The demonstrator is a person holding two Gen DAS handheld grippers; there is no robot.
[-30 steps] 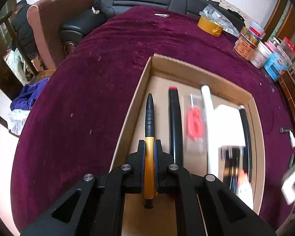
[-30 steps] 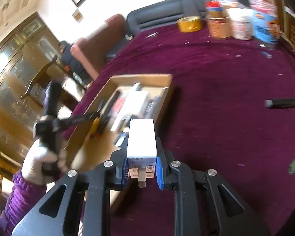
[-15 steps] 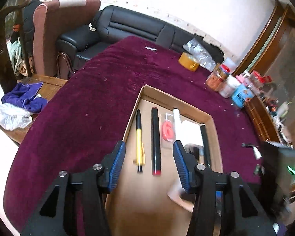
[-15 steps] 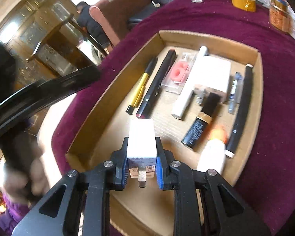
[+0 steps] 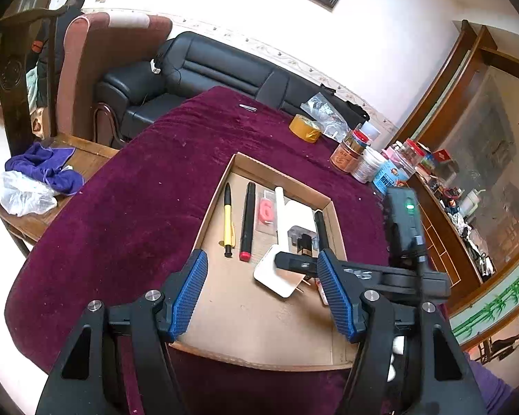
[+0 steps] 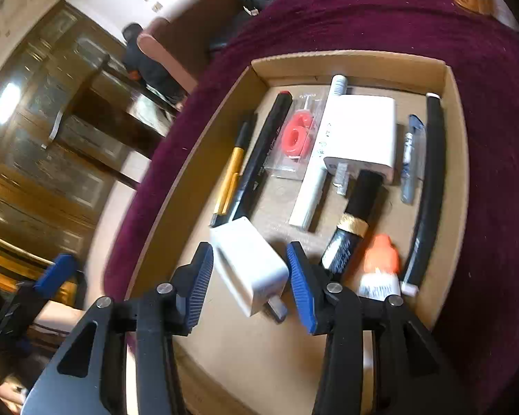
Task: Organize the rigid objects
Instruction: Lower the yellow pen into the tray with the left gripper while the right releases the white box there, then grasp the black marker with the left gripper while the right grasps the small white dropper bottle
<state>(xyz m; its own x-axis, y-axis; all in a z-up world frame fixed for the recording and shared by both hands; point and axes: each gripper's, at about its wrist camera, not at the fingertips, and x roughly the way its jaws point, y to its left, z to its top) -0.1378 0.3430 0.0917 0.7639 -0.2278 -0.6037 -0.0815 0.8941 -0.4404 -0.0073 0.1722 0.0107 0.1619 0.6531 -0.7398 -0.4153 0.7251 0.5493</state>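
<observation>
Dark purple velvet cloth covers the surface (image 5: 128, 214), with a black leather sofa (image 5: 204, 69) behind it and a cluster of jars (image 5: 363, 155) near its far right edge. On the cloth sits a shallow brown cardboard box (image 5: 259, 314) holding a row of things.

At the box's left side lie a yellow-and-black pen (image 5: 227, 221) and, just beside it, a long black marker with a red end (image 5: 247, 221). Next come a red number-six candle in a clear packet (image 6: 296, 136), a slim white tube (image 6: 318, 162), a large white charger block (image 6: 361, 131), a black cylinder with a gold band (image 6: 353, 221), and a long black rod (image 6: 429, 186) along the right wall.

The left gripper (image 5: 261, 297) hovers over the near end of the box, jaws spread wide with nothing between them. The right gripper (image 6: 249, 283) is also spread apart; a small white plug adapter (image 6: 251, 264) lies tilted on the box floor between its blue pads (image 6: 301, 290), with a gap showing on each side.
</observation>
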